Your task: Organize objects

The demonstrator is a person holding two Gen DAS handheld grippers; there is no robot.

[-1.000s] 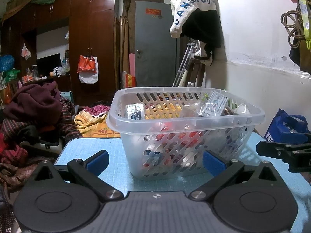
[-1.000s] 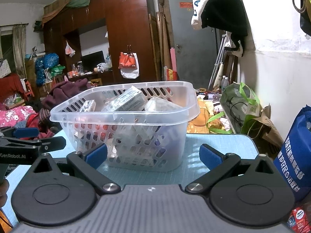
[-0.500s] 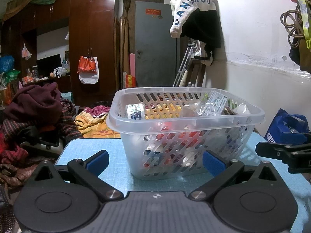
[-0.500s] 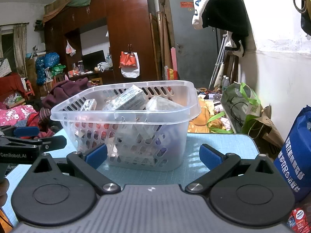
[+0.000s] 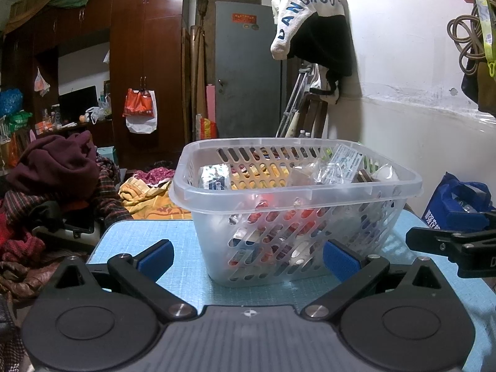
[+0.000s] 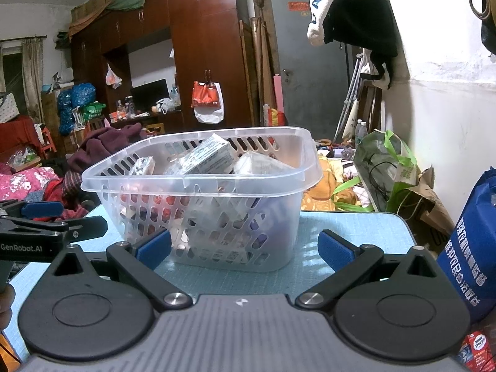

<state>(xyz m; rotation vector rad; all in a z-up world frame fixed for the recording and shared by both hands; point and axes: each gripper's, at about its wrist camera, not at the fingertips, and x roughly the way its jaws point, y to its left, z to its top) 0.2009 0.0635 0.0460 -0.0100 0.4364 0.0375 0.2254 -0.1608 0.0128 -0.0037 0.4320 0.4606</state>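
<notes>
A clear slotted plastic basket (image 5: 403, 183) stands on the light blue table (image 5: 130, 235) and holds several packets and small boxes. It also shows in the right wrist view (image 6: 279, 183). My left gripper (image 5: 248, 255) is open and empty, just short of the basket's near side. My right gripper (image 6: 245, 245) is open and empty, also just short of the basket. Each gripper shows at the edge of the other's view: the right one (image 5: 449, 241) and the left one (image 6: 52, 232).
A white wall (image 5: 418, 124) runs along the right of the table. A blue bag (image 6: 477, 248) stands at the table's right edge. Piled clothes (image 5: 55, 179) lie left of the table. A green bag (image 6: 387, 167) sits on the floor beyond.
</notes>
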